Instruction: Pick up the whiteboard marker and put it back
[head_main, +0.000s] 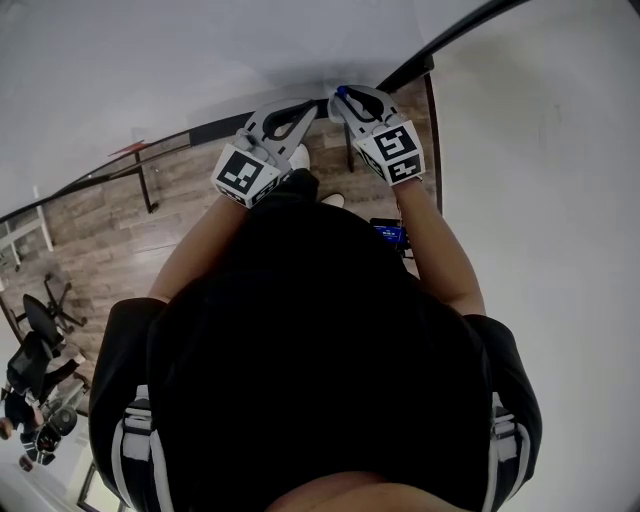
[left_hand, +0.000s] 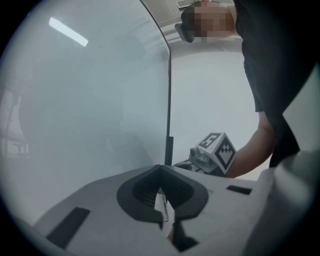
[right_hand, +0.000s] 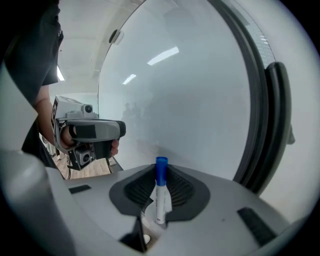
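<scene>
Jaws of the right gripper clench the whiteboard marker, blue cap up, close before the whiteboard. The left gripper, alongside, is pinched together, only a pale, unidentifiable sliver between. Carrying step, seemingly; next comes a steady return to its place at the whiteboard.

Black short-sleeved shirt, perhaps white-striped, grey left gripper, right gripper, chequered cubes
</scene>
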